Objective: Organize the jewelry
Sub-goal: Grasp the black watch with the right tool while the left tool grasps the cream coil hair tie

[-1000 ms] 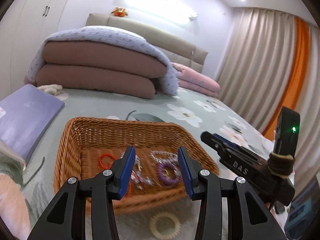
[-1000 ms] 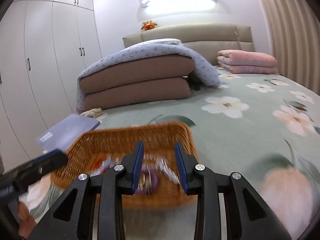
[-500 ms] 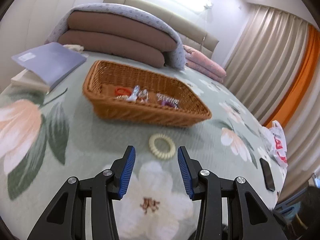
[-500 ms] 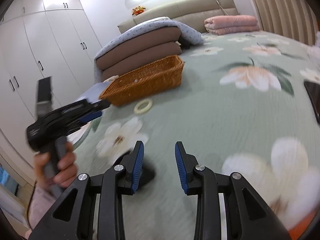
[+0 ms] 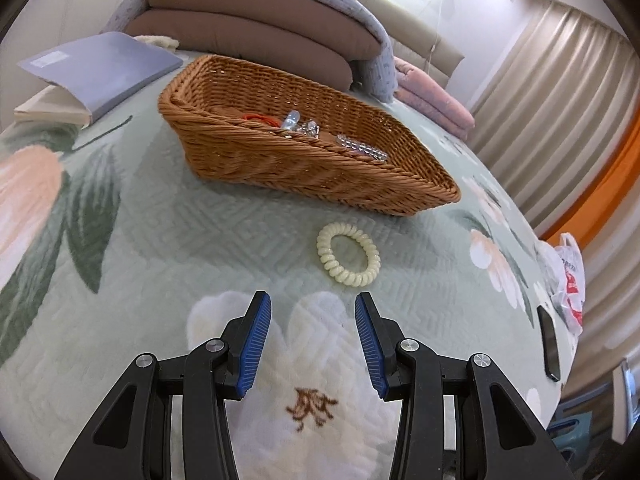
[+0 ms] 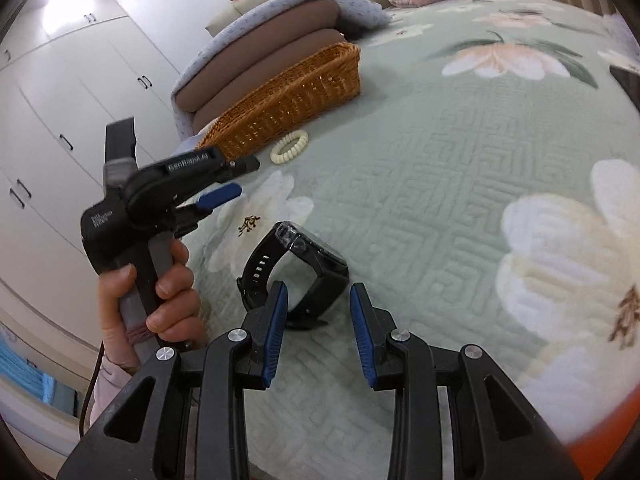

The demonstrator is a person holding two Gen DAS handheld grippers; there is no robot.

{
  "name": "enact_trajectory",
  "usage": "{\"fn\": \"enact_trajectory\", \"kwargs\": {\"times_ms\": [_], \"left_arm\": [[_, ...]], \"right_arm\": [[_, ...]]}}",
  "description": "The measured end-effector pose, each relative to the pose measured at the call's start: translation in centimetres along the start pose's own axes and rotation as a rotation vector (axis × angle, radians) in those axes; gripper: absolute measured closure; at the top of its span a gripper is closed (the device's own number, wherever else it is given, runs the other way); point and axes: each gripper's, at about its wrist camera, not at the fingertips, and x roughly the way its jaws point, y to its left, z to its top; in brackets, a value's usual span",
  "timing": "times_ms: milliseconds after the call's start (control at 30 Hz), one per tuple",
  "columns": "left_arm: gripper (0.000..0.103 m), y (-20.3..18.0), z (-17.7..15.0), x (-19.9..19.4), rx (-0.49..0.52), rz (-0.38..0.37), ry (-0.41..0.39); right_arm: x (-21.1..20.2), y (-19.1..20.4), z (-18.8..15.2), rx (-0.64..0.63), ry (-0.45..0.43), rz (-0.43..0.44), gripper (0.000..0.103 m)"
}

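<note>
A wicker basket (image 5: 224,152) on the bed holds a red ring, clear beads and other jewelry; it also shows in the right wrist view (image 6: 292,108). A cream spiral hair tie (image 5: 348,254) lies on the quilt just in front of it, also in the right wrist view (image 6: 289,146). My left gripper (image 5: 312,312) is open and empty, a short way before the hair tie; it shows from the side in the right wrist view (image 6: 236,180). A black watch (image 6: 294,266) lies on the quilt. My right gripper (image 6: 318,300) is open, just short of the watch.
A lilac book (image 5: 100,68) lies left of the basket. Folded duvets (image 5: 248,28) and pink blankets (image 5: 432,96) are behind it. A black phone (image 5: 548,340) and a plastic bag (image 5: 568,276) lie at the bed's right edge. White wardrobes (image 6: 60,100) stand to the left.
Both grippers have drawn back from the basket and lowered toward the quilt. The left one now faces the hair tie; the right one has come up to the watch.
</note>
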Motion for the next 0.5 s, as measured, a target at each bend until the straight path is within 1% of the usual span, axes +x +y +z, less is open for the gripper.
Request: {"fn": "enact_trajectory", "kwargs": {"times_ms": [133,333,433,500], "left_arm": [[0.058,-0.3,1.3,1.2,0.003,-0.002,0.014],[0.058,-0.9,3.2,4.2,0.003,0.035,0.075],[0.058,-1.5,3.9,4.9,0.028,0.052,0.077],[0.058,-2.0,4.1,5.4,0.059,0.070,0.081]], "right_arm": [[1.1,0.4,0.7,-0.012,0.007,-0.035,0.068],[2.1,0.4,1.7,-0.046,-0.005,-0.072,0.070],[2.0,0.1,2.6,-0.075,-0.046,-0.132,0.072],[2.4,-0.8,3.7,-0.086,-0.049,-0.160,0.072]]}}
